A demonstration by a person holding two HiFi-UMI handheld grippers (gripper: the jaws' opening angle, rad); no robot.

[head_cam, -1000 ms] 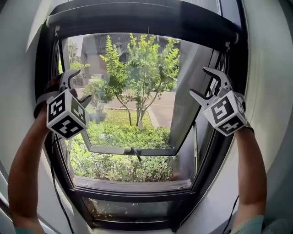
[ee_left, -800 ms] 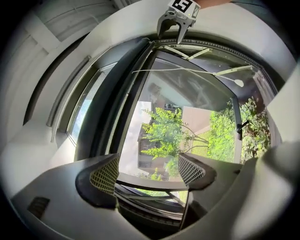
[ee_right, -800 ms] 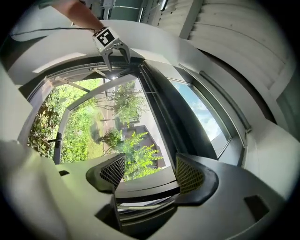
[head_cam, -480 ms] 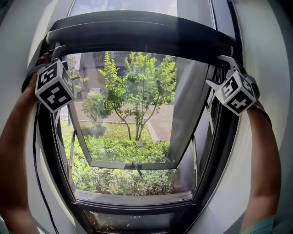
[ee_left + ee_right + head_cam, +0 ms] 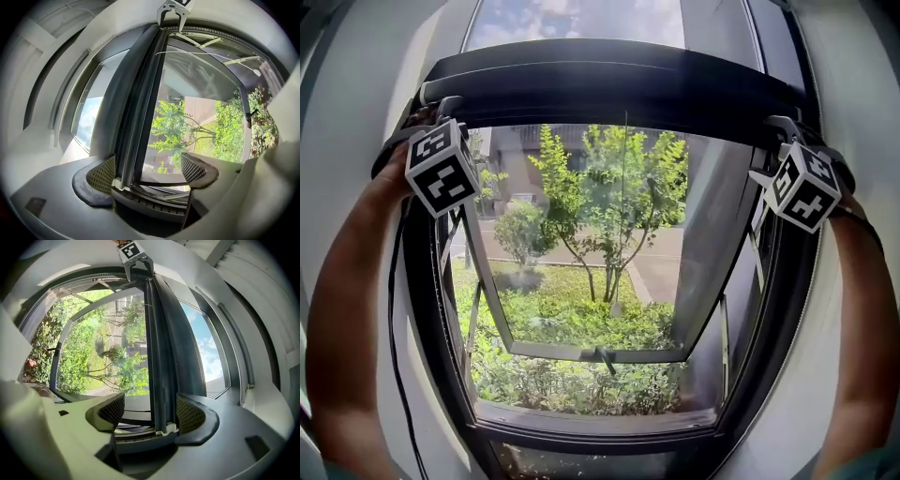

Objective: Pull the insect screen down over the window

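Note:
The rolled-up insect screen's dark pull bar [image 5: 600, 94] runs across the top of the window frame. My left gripper [image 5: 439, 105] is raised to the bar's left end and my right gripper [image 5: 780, 127] to its right end. In the left gripper view the bar [image 5: 140, 93] passes between the jaws of the left gripper [image 5: 147, 171], close to the left pad; the jaws are opening and do not press it. In the right gripper view the bar [image 5: 161, 357] stands between the wide jaws of the right gripper [image 5: 151, 412], next to the right pad, with a gap on the other side.
The glass sash [image 5: 600, 354] is tilted outward at the bottom, with trees and hedges beyond. A fixed pane [image 5: 581, 21] sits above the bar. A black cable [image 5: 394, 319] hangs along my left arm. White wall flanks the frame on both sides.
Both grippers have risen from mid-window height to the ends of the top bar. The head view has tilted upward.

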